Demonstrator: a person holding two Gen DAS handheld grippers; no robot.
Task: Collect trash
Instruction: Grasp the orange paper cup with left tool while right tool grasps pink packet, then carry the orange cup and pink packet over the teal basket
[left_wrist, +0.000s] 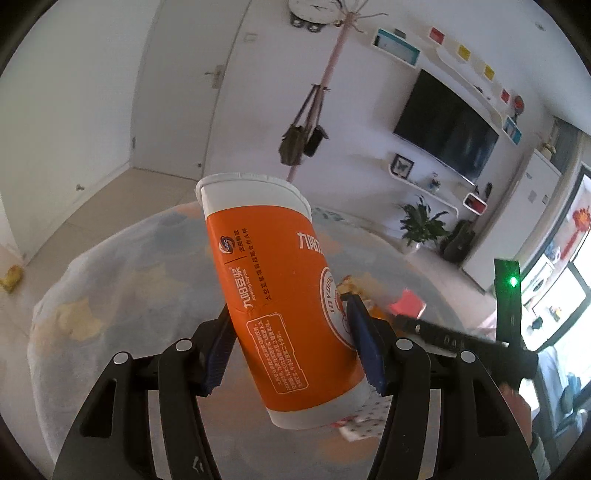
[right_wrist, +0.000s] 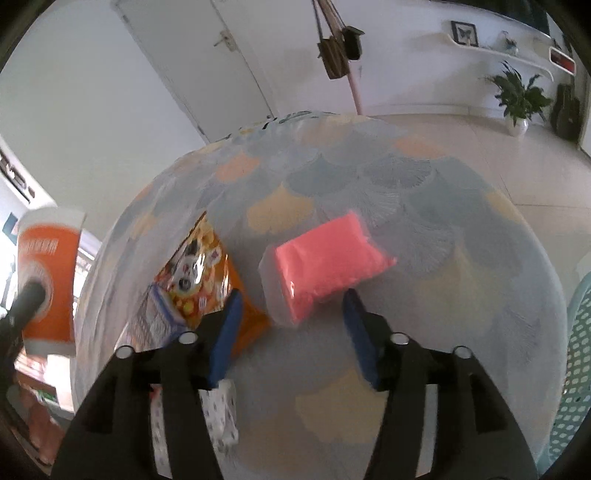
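One cup held, more trash waiting.
My left gripper (left_wrist: 291, 343) squeezes the tilted orange cup (left_wrist: 280, 295); it could slip. My right gripper (right_wrist: 291, 332) hangs wide, pink pack (right_wrist: 328, 258) at twelve o'clock.

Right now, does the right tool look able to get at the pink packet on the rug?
Probably yes. The right tool is open and empty, with the pink packet lying just ahead of its fingertips and nothing between them. The orange snack bag lies off to the side.
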